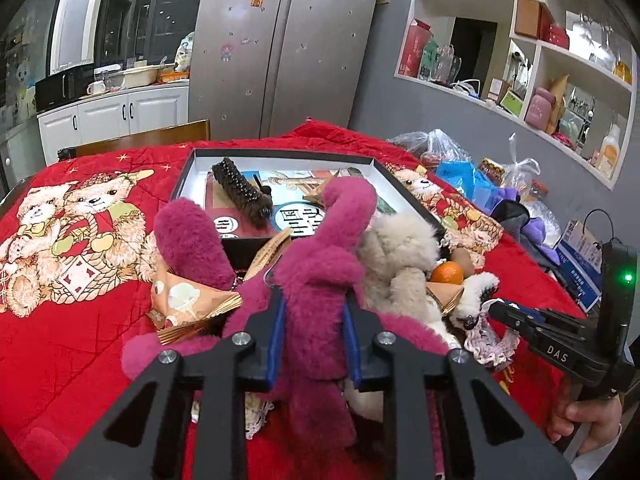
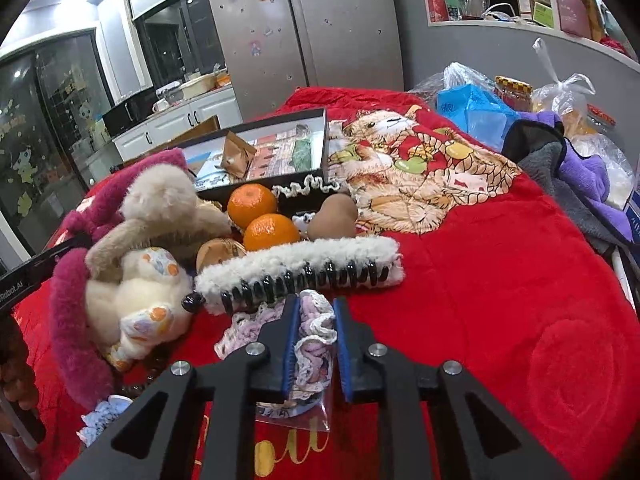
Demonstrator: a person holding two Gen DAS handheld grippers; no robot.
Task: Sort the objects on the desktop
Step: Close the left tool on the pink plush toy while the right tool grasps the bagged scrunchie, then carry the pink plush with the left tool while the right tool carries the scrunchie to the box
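The left hand-held gripper [image 1: 314, 316] was clenched on the limb of a magenta long-pile plush toy [image 1: 320, 264], soft, light and springy, best pinched at such narrow parts. The right hand-held gripper [image 2: 316, 320] pinched a limp lilac lace-trimmed scrunchie [image 2: 314, 334], just short of a white fleecy claw clip [image 2: 304, 266]. Beyond both, on the red quilted bear-print worktop [image 2: 500, 300], lay an open black box [image 1: 280, 196], with a steel fridge [image 1: 280, 48] farthest back.

Magenta plush toy [image 1: 320, 264] against a cream one [image 1: 400, 248] — two bright orange tangerines [image 2: 260, 216], a white fuzzy claw clip [image 2: 300, 268] with black teeth, all on a red teddy-bear-print blanket [image 2: 480, 280]
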